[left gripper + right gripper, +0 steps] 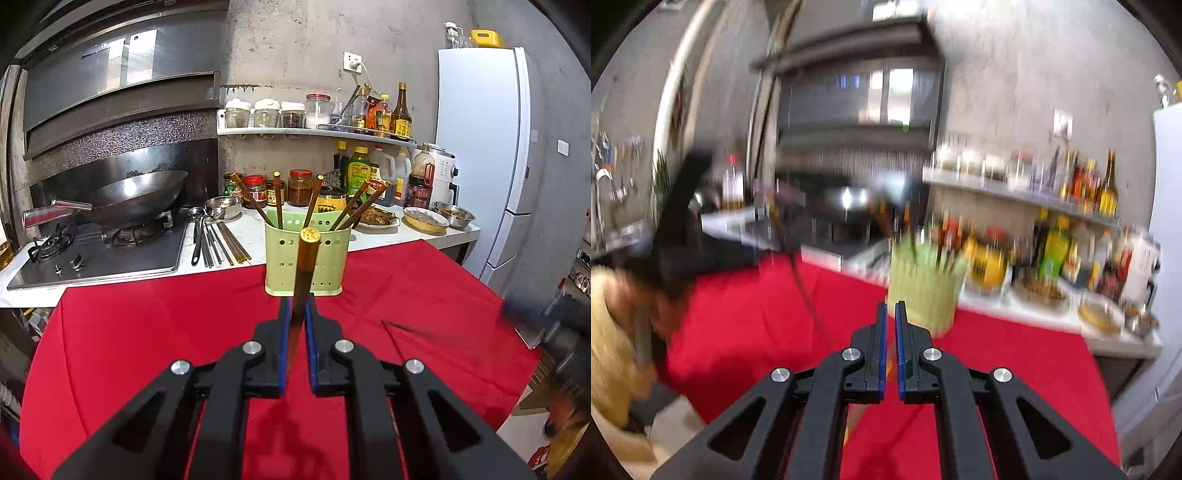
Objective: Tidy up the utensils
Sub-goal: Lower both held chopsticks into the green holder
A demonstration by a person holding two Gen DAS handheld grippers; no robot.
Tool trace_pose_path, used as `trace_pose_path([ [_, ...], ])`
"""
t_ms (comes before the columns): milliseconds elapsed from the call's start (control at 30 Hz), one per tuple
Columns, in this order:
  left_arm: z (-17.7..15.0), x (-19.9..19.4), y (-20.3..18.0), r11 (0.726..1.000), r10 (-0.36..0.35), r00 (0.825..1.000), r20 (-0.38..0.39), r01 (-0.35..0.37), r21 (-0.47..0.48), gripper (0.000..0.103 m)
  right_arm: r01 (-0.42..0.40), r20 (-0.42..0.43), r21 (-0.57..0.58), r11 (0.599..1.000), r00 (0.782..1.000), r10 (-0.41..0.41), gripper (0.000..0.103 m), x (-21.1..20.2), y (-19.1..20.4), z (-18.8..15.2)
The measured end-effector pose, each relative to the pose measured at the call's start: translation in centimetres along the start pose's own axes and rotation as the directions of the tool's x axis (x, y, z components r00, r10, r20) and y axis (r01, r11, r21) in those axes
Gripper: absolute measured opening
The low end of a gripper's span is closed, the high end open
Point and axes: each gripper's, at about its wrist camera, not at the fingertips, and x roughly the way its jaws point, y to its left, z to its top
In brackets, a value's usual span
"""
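Kitchen, red-clothed tabletop (pixel 129 350) | our left tool (pixel 295 310) clamps a chopstick (pixel 304 269), long axis pointing up-frame | green holder (pixel 304 258) stands dead ahead at frame centre, already bearing chopsticks | we judge left nearer | right tool (pixel 890 314) nearly closed, view blurred, contents: cannot tell

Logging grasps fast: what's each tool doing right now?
Left tool: closed on a chopstick.
Right tool: nearly closed; whether it holds anything cannot be told.
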Motion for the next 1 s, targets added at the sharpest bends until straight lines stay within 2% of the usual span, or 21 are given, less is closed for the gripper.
trace_pose_path([
  [100, 0.0, 0.0, 0.0, 1.0, 0.001, 1.0, -0.001, -0.001, -0.003, 0.007, 0.001, -0.101, 0.068, 0.998, 0.995, 0.006, 0.005, 2.8, -0.8, -2.6],
  [233, -0.3, 0.0, 0.0, 1.0, -0.006, 1.0, -0.01, 0.006, -0.007, 0.007, 0.021, -0.175, 0.182, 0.983, 0.985, 0.011, 0.008, 4.0, -3.0, -4.6],
  [300, -0.6, -0.2, 0.0, 1.0, -0.004, 1.0, -0.01, 0.003, -0.008, 0.007, 0.042, -0.242, 0.232, 0.972, 0.97, 0.016, 0.009, 4.4, -4.0, -5.7],
  [400, -0.9, -0.4, 0.0, 1.0, -0.003, 1.0, -0.006, 0.003, -0.013, 0.007, 0.047, -0.32, 0.265, 0.963, 0.947, 0.042, 0.014, 5.1, -3.3, -7.8],
  [500, -1.0, -0.4, -0.1, 1.0, -0.003, 1.0, -0.009, 0.002, -0.013, 0.007, 0.048, -0.337, 0.263, 0.964, 0.941, 0.045, 0.028, 5.5, -1.7, -9.0],
  [667, -1.1, -0.5, 0.0, 1.0, 0.002, 1.0, -0.01, -0.002, -0.012, 0.007, 0.064, -0.345, 0.231, 0.971, 0.939, 0.021, 0.029, 6.0, -0.4, -9.1],
  [767, -1.1, -0.5, 0.1, 1.0, 0.004, 1.0, -0.01, -0.004, -0.018, 0.007, 0.099, -0.352, 0.187, 0.977, 0.936, -0.028, 0.025, 6.1, 0.4, -9.4],
  [833, -1.1, -0.5, 0.1, 1.0, 0.004, 1.0, -0.012, -0.004, -0.016, 0.007, 0.105, -0.352, 0.185, 0.977, 0.935, -0.034, 0.013, 5.7, 0.6, -9.6],
  [1000, -1.1, -0.5, -0.1, 1.0, 0.008, 1.0, -0.01, -0.008, -0.007, 0.007, 0.134, -0.357, 0.19, 0.973, 0.932, -0.058, 0.009, 4.4, 0.3, -10.3],
])
